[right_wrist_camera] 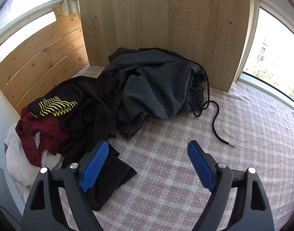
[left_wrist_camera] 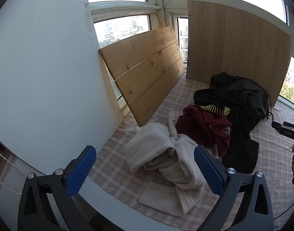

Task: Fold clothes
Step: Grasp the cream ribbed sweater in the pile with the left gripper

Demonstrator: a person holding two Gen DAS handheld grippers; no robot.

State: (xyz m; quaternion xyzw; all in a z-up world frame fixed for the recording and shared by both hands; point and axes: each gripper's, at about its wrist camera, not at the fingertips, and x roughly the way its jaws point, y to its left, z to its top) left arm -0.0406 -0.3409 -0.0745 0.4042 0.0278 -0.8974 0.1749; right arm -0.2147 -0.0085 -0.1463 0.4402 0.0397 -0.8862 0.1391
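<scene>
Both tools hang spread and empty over the checked blanket [right_wrist_camera: 185, 154]: we see our left gripper [left_wrist_camera: 145, 165] just above the cream knit sweater [left_wrist_camera: 166, 159], and our right gripper [right_wrist_camera: 147, 163] over bare blanket, its left pad beside a flat black cloth [right_wrist_camera: 112, 177]. The clothes lie in one unfolded heap along the left side of the blanket. Nearest is the sweater, crumpled; we judge it soft, thick and rather heavy, likely to sag and stretch, so we would take it by the ribbed hem or a shoulder seam rather than mid-body. Behind it lies a dark red garment [left_wrist_camera: 206, 127], thin and limp by its look, partly over the sweater, then a black top with yellow print [right_wrist_camera: 56, 105]. Farthest is a grey garment [right_wrist_camera: 152, 84] with a loose black cord [right_wrist_camera: 216, 119] trailing out, which could snag. The overlap means lifting one piece may drag others. Beyond the heap, a plank board [left_wrist_camera: 145, 73] and a wood panel [right_wrist_camera: 166, 28] lean against the windows, limiting room for spreading.
</scene>
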